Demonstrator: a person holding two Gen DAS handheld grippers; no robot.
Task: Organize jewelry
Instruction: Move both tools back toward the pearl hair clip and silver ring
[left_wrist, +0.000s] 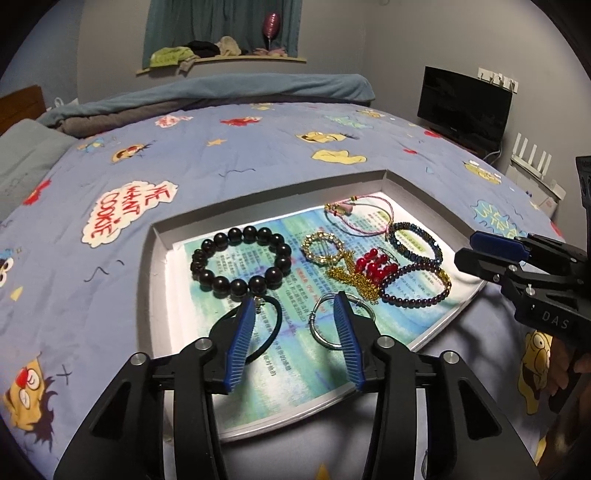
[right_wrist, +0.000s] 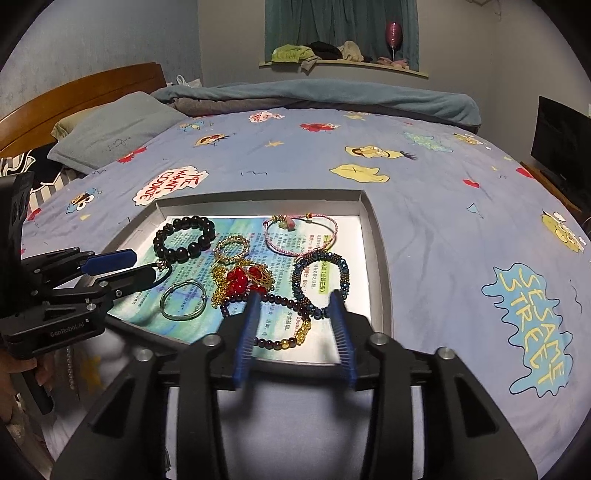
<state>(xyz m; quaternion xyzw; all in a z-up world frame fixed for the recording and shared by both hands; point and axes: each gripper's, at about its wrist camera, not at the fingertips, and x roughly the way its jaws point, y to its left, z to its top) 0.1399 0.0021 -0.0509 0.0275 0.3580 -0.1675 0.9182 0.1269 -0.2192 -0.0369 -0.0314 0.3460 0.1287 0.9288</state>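
The left claw (left_wrist: 295, 306) hovers low over the near edge of the shallow grey cardboard tray (left_wrist: 162, 254) on the bed, fingers spread wide, empty, flanking a black elastic hair loop (left_wrist: 275, 332) and a thin silver wire bangle (left_wrist: 317, 332). The right claw (right_wrist: 295, 301) hangs level, equally wide and empty, over a dark purple beaded bracelet (right_wrist: 280, 299) beside a blue beaded bangle (right_wrist: 319, 280).

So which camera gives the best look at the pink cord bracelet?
The right wrist view: the pink cord bracelet lies fully visible on the tray's printed paper. In the left wrist view it sits farther back, flattened by perspective, though unobstructed.
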